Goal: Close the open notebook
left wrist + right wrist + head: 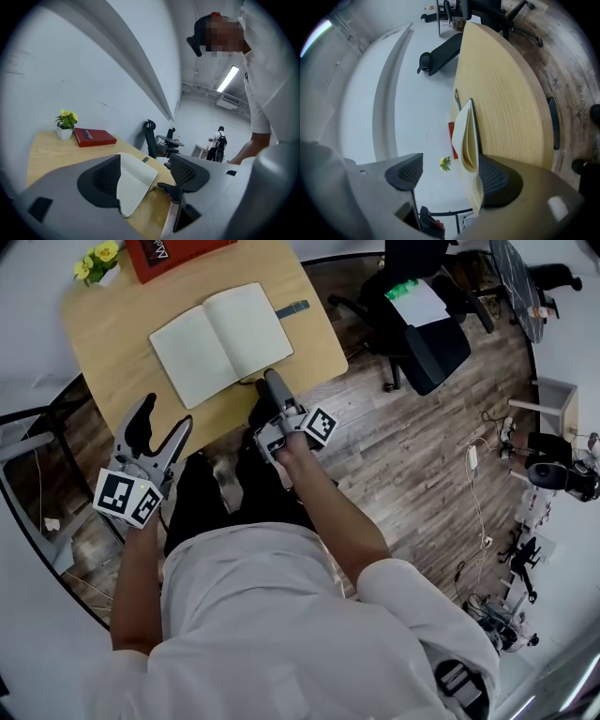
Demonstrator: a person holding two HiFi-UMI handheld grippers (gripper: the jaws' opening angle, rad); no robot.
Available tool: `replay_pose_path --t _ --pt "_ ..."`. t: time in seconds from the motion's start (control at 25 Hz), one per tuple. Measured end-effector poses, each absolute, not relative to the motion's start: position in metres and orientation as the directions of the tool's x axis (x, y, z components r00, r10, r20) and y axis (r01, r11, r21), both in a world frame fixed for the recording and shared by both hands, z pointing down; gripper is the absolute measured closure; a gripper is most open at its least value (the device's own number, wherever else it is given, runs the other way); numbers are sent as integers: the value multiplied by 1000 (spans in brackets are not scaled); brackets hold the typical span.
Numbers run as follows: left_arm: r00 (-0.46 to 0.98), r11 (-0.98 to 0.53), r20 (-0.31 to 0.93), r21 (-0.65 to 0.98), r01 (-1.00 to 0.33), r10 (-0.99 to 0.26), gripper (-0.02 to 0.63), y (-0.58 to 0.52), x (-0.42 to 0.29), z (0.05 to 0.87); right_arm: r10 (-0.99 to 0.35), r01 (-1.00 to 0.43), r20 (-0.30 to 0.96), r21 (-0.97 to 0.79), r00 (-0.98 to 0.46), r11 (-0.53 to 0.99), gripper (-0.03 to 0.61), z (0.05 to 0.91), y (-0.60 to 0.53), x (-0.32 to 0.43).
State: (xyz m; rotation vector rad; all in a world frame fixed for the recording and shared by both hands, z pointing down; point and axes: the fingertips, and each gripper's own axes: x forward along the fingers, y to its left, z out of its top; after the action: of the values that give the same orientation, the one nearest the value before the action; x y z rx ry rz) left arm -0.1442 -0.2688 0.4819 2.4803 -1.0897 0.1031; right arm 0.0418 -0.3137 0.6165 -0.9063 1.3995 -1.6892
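Note:
The open notebook [221, 343] lies with blank cream pages up on the round wooden table [319, 343]. My right gripper [271, 390] is turned on its side at the notebook's near right corner, jaws open. In the right gripper view [450, 178] one jaw sits against the near edge of the notebook's [468, 140] right half, whose pages fan a little. My left gripper [156, 433] hangs open off the table's near edge, left of the notebook. Between its jaws [143, 180] I see the notebook [136, 178] and the right gripper's dark fingertip [171, 190].
A red book [173, 254] and a small pot of yellow flowers [98, 261] stand at the table's far side. A dark grey strip [292, 308] lies right of the notebook. A black office chair [427, 343] stands on the wooden floor to the right.

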Motion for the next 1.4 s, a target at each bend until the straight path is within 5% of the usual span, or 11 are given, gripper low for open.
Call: replay_pose_path --t 1.04,1.24,1.4 --pt "700 -600 232 379 -704 -675 295 -281 -150 485 -814 -67 228 -971 -534 -228 204 629 -335 15" --pt "703 -600 235 384 -702 -671 295 -275 -148 485 -799 -81 257 -964 -544 -254 332 638 -330 18" --pt "705 -601 232 388 -699 -670 295 -274 -147 486 -795 -105 245 -969 -555 -225 350 645 -331 19"
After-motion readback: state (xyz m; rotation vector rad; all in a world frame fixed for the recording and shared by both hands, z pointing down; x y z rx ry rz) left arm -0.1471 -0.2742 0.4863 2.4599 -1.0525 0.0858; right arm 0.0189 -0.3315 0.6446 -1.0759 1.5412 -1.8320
